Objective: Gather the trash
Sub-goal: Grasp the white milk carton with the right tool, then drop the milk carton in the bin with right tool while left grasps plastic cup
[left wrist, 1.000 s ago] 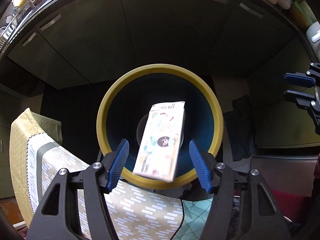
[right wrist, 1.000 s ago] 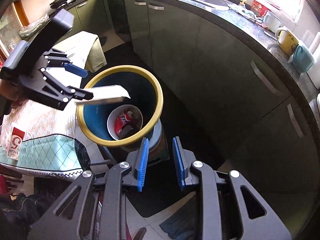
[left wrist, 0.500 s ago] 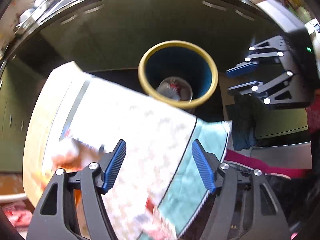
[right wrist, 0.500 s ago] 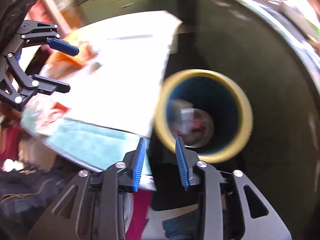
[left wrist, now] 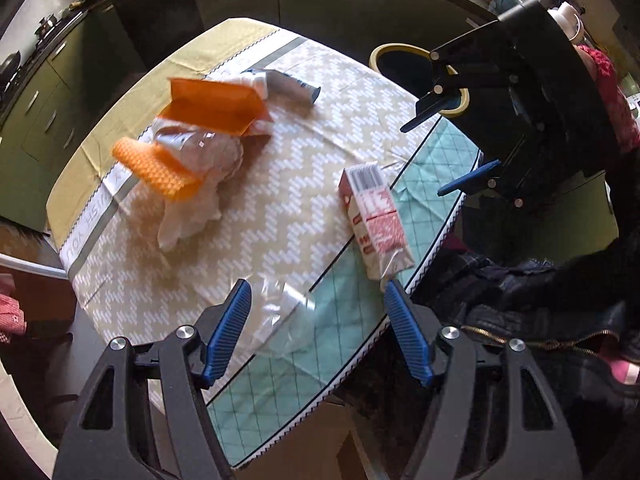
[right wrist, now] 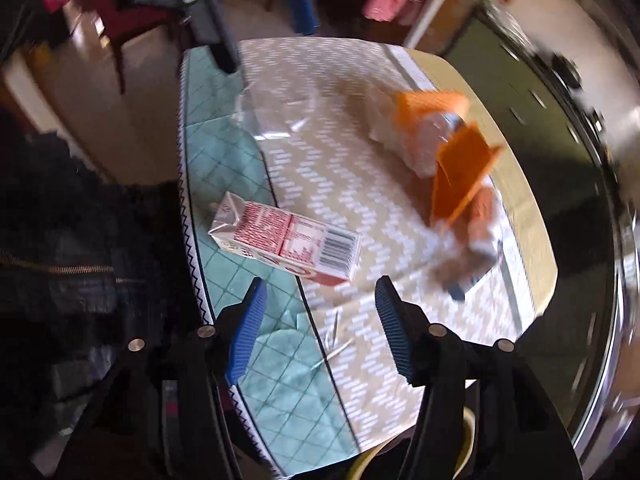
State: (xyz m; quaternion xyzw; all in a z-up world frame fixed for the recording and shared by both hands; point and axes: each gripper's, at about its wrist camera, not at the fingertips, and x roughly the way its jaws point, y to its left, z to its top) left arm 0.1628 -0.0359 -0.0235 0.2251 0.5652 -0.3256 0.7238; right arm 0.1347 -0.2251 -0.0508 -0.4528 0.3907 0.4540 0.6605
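Now that the earlier carton is gone from the left gripper (left wrist: 318, 330), which is hanging released and empty over the table (left wrist: 280, 216), the right gripper (right wrist: 318, 330) is opening (nothing between its jaws) just beside the red-and-white carton (right wrist: 286, 240), likely next for the yellow-rimmed bin (left wrist: 394, 54) beyond the table's far edge.

On the table (left wrist: 280, 216) the carton (left wrist: 374, 220) lies flat near the edge. In the left wrist view, the plastic bottle (left wrist: 208, 152) sits left of the carton, the tube (left wrist: 288, 86) beyond it, the trash bin (left wrist: 404, 62) past the table's far edge.
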